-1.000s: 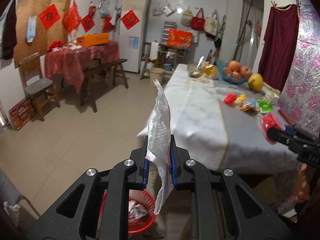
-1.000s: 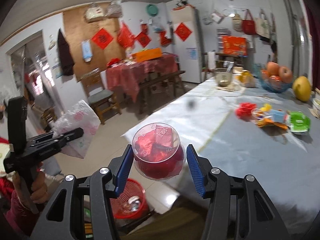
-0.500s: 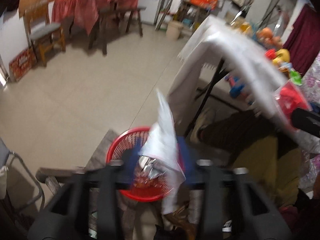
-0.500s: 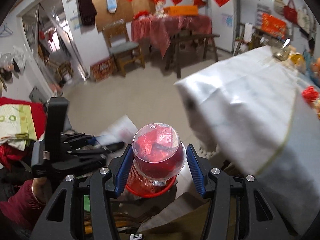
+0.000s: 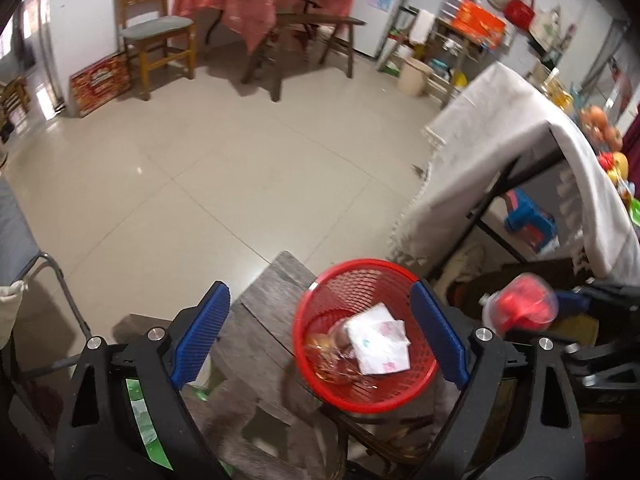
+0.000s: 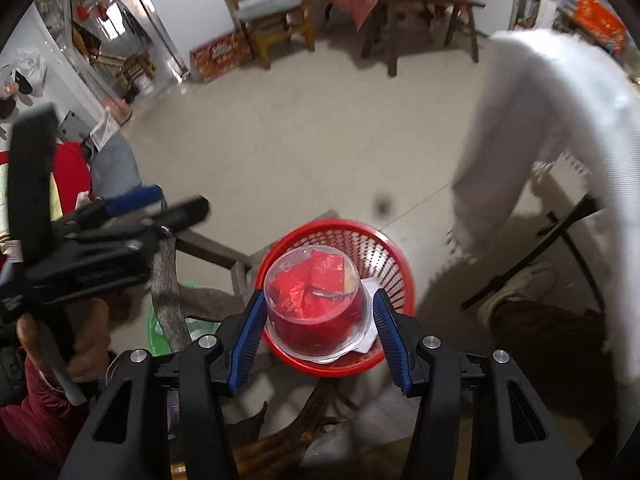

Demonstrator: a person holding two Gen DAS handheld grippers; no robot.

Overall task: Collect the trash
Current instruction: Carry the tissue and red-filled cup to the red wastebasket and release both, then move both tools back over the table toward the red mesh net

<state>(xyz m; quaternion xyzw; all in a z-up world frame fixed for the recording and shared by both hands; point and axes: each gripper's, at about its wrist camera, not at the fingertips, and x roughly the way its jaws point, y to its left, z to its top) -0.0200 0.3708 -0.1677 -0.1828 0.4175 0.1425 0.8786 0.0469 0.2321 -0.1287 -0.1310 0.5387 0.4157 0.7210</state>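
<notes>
1. Left wrist view: the left gripper hangs wide apart and empty over the red basket, which sits on a worn wooden stool. A white wrapper lies inside on crinkly clear plastic.

2. Right wrist view: the right gripper clamps a clear cup stuffed with red scraps, directly above the basket. Best to lower it centred over the mesh before letting go, I'd say, so it can't catch the rim.

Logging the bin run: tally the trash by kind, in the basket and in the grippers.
White wrapper, in the red mesh basket: 1
Clear crinkled wrapper, in the basket: 1
Clear cup of red scraps, in the right gripper: 1
Left gripper: 0
Total: 3
</notes>
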